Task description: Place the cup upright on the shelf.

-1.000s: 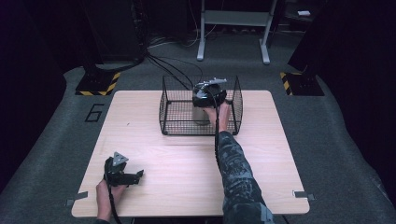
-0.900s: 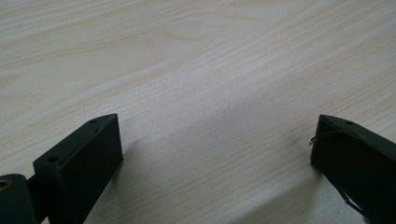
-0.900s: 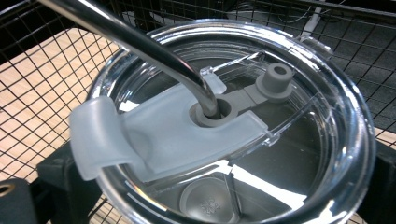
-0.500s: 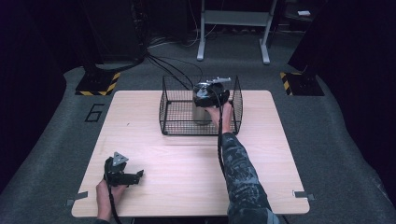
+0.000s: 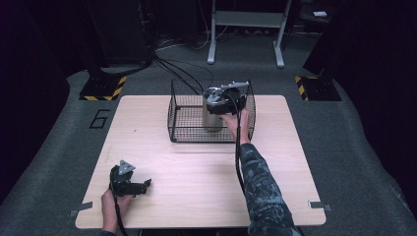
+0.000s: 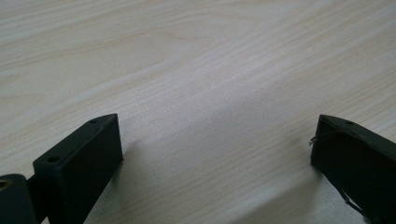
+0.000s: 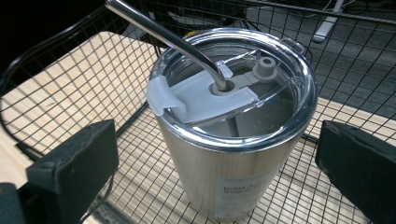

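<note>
A steel tumbler (image 7: 233, 130) with a clear lid (image 7: 233, 88) and a bent metal straw (image 7: 163, 35) stands upright inside the wire basket (image 5: 184, 132) at the far side of the table (image 5: 196, 177). The right gripper (image 5: 222, 104) hangs over the basket beside the cup. In the right gripper view its jaws are wide apart, one on each side of the steel wall, neither touching it.

The left gripper (image 5: 132, 186) rests on the bare wood near the front left corner, well away from the basket, its jaws spread with nothing between them.

To my eye the step in hand sits right at the cup, either about to take hold or just let go; the pictures alone don't settle which. If it is a grasp, the next move calls for squeezing onto the body below the lid, then lifting straight up so the straw and cup clear the basket wires.
</note>
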`<control>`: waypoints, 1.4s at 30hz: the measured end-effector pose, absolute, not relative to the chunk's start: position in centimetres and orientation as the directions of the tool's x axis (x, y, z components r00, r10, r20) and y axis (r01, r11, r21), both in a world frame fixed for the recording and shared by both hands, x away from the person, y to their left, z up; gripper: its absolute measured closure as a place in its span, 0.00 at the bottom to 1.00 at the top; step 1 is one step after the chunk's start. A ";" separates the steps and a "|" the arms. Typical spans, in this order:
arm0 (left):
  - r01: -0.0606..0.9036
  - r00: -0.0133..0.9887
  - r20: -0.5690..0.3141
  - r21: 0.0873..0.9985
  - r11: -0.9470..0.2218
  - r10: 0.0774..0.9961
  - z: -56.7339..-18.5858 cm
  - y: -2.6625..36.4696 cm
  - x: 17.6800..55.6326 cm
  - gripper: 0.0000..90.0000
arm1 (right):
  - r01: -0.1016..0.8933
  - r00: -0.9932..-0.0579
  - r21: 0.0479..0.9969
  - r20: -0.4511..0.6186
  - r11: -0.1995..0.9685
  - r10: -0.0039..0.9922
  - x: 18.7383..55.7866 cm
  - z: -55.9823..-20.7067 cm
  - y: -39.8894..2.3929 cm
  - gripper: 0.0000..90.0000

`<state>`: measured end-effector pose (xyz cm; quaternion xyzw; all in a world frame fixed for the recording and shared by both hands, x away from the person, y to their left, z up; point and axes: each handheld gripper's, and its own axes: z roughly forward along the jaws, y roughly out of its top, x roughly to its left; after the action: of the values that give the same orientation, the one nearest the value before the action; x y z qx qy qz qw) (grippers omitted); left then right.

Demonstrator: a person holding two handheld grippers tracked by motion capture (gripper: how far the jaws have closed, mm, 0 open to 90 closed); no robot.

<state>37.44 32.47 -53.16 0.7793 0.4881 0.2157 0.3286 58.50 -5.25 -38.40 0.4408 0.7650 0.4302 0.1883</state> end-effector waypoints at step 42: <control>0.621 0.424 0.008 0.726 -0.297 0.906 -53.2 32.4 37.4 0.02 | 0.532 -0.542 0.796 0.060 0.287 0.838 43.3 -41.8 -15.6 0.00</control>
<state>37.43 32.41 -53.19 0.7759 0.4918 0.2152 0.3314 43.34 -15.64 -41.76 0.4396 0.7795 0.4041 0.1893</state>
